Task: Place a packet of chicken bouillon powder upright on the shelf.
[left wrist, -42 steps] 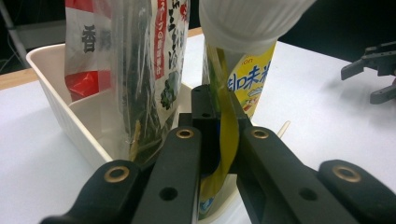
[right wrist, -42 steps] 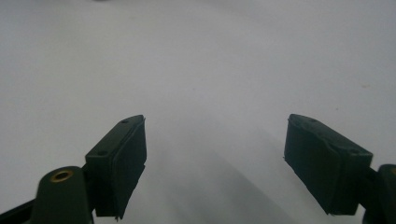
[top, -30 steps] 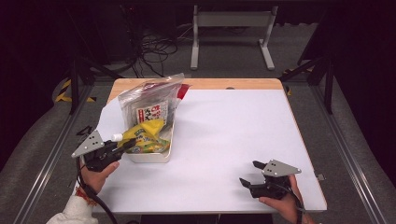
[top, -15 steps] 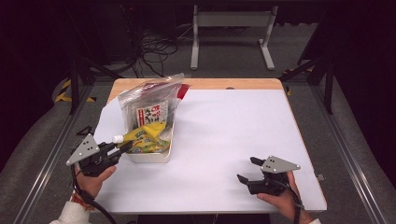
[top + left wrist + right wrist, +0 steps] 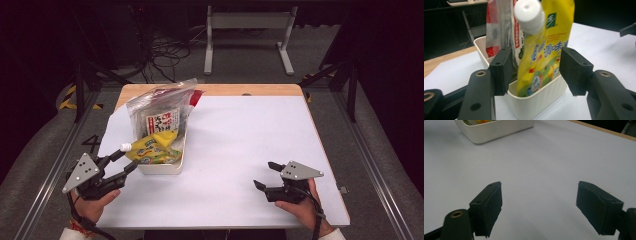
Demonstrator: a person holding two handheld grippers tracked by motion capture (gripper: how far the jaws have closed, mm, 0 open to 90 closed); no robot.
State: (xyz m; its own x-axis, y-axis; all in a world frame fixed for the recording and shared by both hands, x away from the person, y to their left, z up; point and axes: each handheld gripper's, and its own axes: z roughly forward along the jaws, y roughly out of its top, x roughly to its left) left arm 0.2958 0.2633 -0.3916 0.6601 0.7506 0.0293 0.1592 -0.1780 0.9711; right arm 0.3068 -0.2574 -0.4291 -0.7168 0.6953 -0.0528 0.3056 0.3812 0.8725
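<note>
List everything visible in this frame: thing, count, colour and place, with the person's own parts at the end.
yellow spouted pouch: 1, yellow with a white cap, leaning in the white bin, between the left jaws, untouched
clear snack bag: 1, clear with red and white print, standing in the bin behind the pouch
white bin: 1, white, left part of the table
table: 1, white cover over a wooden top
metal stand: 1, light grey, on the floor beyond the table
left hand-held gripper: 1, black, open, at the bin's near-left corner
right hand-held gripper: 1, black, open, over the table's near right
</note>
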